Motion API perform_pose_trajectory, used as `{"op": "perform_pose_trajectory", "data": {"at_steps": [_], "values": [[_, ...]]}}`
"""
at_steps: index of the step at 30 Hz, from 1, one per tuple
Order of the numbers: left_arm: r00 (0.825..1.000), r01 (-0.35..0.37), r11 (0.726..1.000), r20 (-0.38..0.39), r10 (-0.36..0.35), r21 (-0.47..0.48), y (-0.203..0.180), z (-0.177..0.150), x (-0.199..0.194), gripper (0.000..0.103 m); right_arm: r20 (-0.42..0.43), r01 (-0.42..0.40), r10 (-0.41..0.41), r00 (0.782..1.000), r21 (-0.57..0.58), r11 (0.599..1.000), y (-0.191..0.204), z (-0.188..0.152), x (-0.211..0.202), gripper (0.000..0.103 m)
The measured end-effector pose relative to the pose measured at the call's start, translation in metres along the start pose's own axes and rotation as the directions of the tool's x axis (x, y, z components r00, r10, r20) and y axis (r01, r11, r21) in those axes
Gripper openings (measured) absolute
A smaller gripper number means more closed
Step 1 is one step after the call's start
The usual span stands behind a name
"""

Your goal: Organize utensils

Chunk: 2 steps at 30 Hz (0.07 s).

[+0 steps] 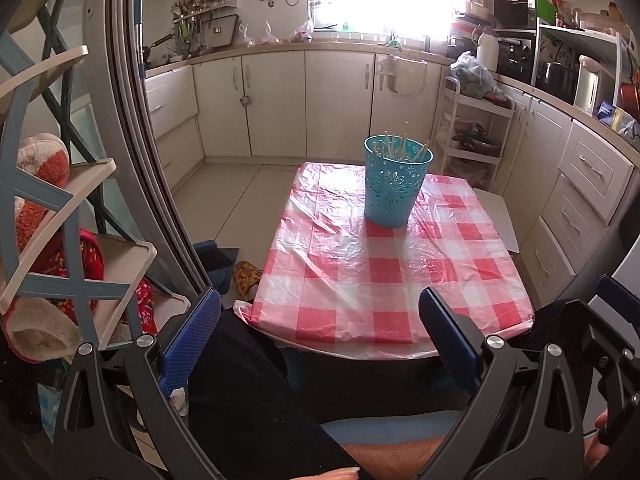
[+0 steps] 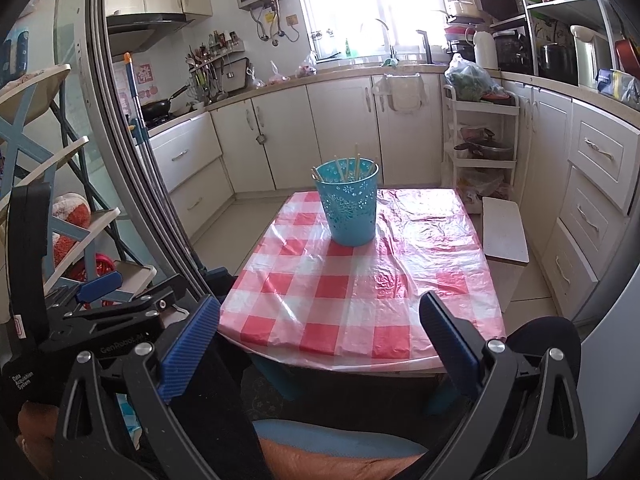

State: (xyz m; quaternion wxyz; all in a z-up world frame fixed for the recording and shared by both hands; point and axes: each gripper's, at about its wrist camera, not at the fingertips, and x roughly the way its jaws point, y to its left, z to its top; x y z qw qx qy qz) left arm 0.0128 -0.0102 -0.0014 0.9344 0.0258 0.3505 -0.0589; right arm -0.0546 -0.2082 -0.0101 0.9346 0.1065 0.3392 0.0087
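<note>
A small table in a red-and-white checked plastic cloth fills the middle of both views. On its far half stands a turquoise perforated holder, upright, with pale chopsticks leaning inside. Nearest the camera, the left gripper and the right gripper each hang at the table's near edge, blue fingers spread wide, holding nothing

Cup on table's far end; probably chopsticks inside
</note>
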Motion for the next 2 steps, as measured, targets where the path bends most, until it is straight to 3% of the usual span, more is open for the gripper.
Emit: {"op": "perform_pose_trajectory", "data": {"at_steps": [2], "values": [[1.0, -0.005, 1.0, -0.026, 0.004, -0.007, 0.0026, 0.0015, 0.0137, 0.095, -0.029, 0.019, -0.018, 0.999, 0.002, 1.0, -0.006, 0.0007, 0.0139, 0.096]]}}
